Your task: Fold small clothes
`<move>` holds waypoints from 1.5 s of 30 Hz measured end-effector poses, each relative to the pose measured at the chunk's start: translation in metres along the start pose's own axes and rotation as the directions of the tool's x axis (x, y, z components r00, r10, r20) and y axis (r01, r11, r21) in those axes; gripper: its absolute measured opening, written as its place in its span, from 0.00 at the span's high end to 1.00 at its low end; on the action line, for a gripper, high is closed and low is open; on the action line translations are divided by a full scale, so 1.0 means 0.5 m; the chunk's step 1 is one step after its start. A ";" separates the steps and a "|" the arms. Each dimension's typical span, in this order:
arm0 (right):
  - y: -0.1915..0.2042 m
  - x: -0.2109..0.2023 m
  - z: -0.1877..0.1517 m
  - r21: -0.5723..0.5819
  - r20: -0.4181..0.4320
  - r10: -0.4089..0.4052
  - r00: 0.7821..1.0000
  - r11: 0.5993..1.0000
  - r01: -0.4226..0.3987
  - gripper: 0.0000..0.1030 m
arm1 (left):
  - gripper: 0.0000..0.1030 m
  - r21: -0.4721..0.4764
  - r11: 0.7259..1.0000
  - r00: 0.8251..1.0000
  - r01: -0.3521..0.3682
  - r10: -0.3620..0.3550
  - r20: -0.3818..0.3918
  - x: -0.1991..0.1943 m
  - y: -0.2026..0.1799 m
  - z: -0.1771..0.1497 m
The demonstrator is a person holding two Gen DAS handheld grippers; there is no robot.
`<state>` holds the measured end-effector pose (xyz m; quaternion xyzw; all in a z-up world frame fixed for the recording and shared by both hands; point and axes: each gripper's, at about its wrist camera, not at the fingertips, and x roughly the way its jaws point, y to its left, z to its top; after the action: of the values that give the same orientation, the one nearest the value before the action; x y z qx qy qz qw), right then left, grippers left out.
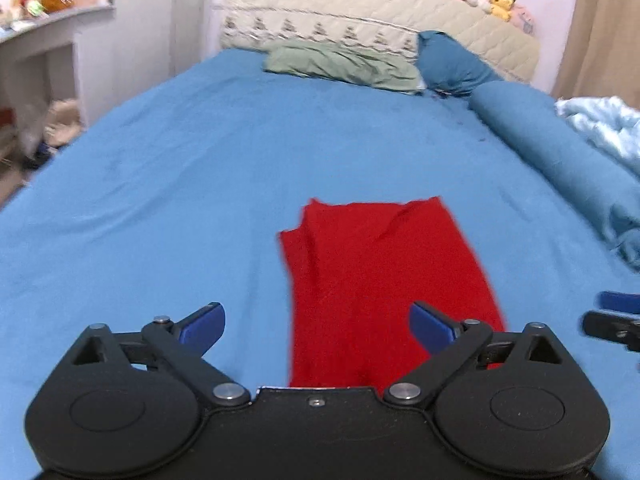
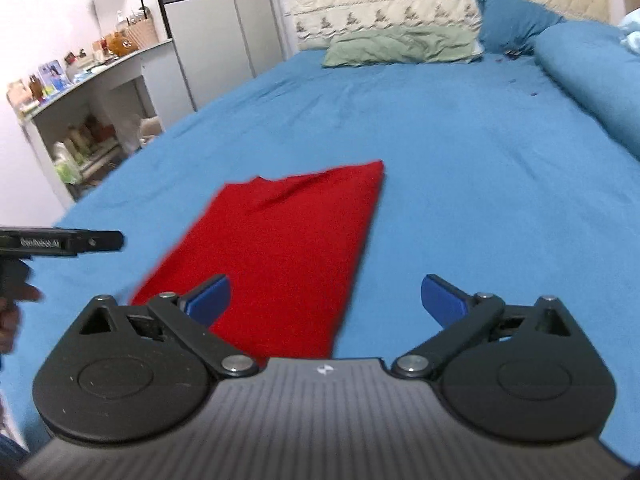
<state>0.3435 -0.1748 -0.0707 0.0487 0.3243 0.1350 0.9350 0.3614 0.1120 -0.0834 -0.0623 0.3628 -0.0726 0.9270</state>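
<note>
Cloth (image 1: 384, 280), red, flat on bed (image 1: 180, 160) | left gripper (image 1: 318, 324) spread above its near end | right gripper (image 2: 326, 300) spread, empty

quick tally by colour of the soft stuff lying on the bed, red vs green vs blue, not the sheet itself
red: 1, the folded red garment near both open hand-held grippers, left and right
green: 1, the green pillow by the headboard
blue: 3, the dark blue pillow, the rolled blue duvet and the light blue blanket
total: 5
</note>
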 end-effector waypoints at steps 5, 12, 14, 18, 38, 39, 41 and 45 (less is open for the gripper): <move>-0.025 0.097 0.081 0.102 -0.112 0.083 0.990 0.992 -0.071 0.00 | 0.03 -0.102 0.991 0.990 0.082 -0.093 -0.104 0.118 0.038 0.052; -0.073 0.254 0.070 0.263 -0.234 0.086 0.968 0.965 -0.022 0.00 | 0.12 -0.192 0.975 0.971 0.113 -0.149 -0.189 0.235 0.074 0.041; -0.083 0.280 0.053 0.286 -0.239 0.085 0.967 0.958 -0.014 0.00 | 0.16 -0.210 0.970 0.963 0.121 -0.166 -0.212 0.263 0.082 0.034; -0.087 0.310 0.029 0.321 -0.219 0.108 0.970 0.946 -0.033 0.00 | 0.17 -0.214 0.966 0.965 0.147 -0.188 -0.183 0.272 0.089 0.027; -0.054 0.083 0.052 0.223 -0.087 0.112 0.990 0.971 -0.090 0.64 | 0.76 0.000 0.982 0.975 0.191 -0.190 -0.118 0.036 -0.097 0.004; -0.061 0.054 0.042 0.213 -0.079 0.107 0.991 0.973 -0.088 0.64 | 0.76 0.014 0.980 0.975 0.196 -0.194 -0.113 0.019 -0.116 -0.008; -0.077 -0.003 0.017 0.213 -0.063 0.101 0.993 0.973 -0.086 0.64 | 0.76 0.046 0.976 0.972 0.212 -0.206 -0.111 -0.017 -0.149 -0.040; -0.109 -0.070 -0.047 0.205 -0.070 0.067 0.995 0.977 -0.051 0.64 | 0.76 0.065 0.971 0.965 0.232 -0.221 -0.140 -0.032 -0.212 -0.107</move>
<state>0.3146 -0.2371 -0.0781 0.1481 0.3701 0.1307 0.9077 0.3040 0.0077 -0.0939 -0.0610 0.4106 -0.1967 0.8882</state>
